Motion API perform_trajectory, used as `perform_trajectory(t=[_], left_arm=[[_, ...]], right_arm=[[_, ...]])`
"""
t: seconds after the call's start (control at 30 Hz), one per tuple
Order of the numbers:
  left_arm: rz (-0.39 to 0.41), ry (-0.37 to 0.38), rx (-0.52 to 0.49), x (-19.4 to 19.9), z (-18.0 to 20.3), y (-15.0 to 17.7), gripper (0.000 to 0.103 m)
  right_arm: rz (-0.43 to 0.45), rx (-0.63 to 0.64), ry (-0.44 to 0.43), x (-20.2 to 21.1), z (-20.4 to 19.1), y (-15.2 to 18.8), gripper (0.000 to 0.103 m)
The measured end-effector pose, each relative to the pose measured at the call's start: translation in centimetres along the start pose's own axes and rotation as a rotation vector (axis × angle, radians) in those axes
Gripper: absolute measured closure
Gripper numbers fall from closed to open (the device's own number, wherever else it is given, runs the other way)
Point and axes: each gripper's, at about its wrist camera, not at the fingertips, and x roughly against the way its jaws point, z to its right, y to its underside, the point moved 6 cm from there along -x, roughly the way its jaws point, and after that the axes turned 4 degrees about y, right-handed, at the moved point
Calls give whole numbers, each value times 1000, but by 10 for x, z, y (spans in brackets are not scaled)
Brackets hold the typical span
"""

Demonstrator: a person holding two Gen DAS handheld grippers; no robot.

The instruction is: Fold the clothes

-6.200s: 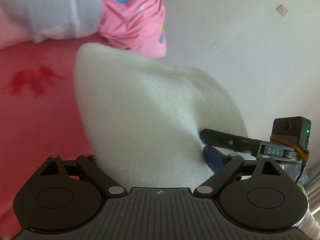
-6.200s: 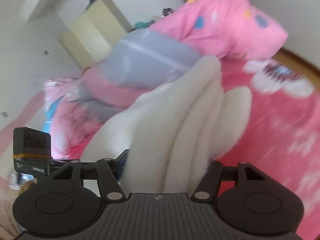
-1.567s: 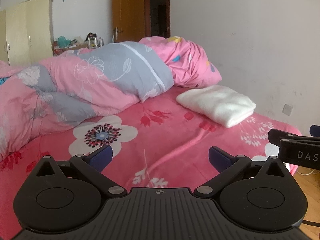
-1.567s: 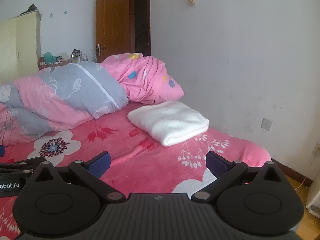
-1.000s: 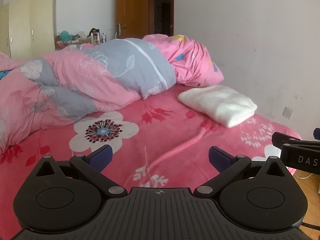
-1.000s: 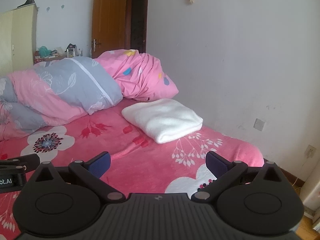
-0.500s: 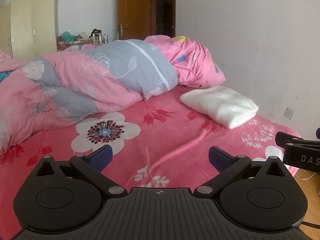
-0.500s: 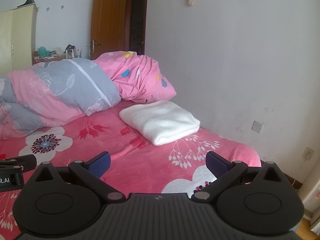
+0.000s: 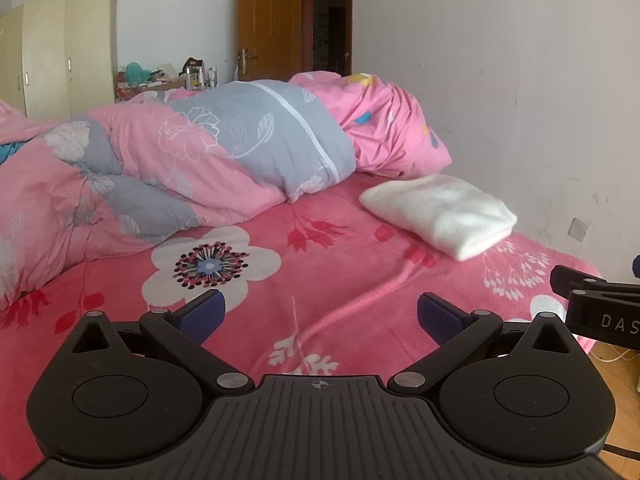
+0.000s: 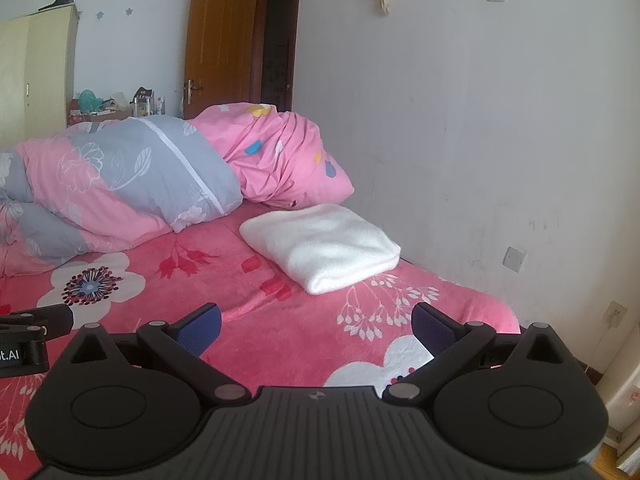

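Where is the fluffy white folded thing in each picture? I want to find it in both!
Left wrist view: the white folded cloth lies right of centre on the pink flowered bed, near the wall.
Right wrist view: the same cloth lies at the centre, above the open right gripper.
Shared landmark: the pink pillow just behind the cloth.
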Motion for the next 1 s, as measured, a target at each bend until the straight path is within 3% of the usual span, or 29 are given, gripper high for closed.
perform_trajectory(t=[1.0], left_arm=[[-2,11,-6,2,4,1,0]], right_arm=[[-2,9,8,1,1,0,0]])
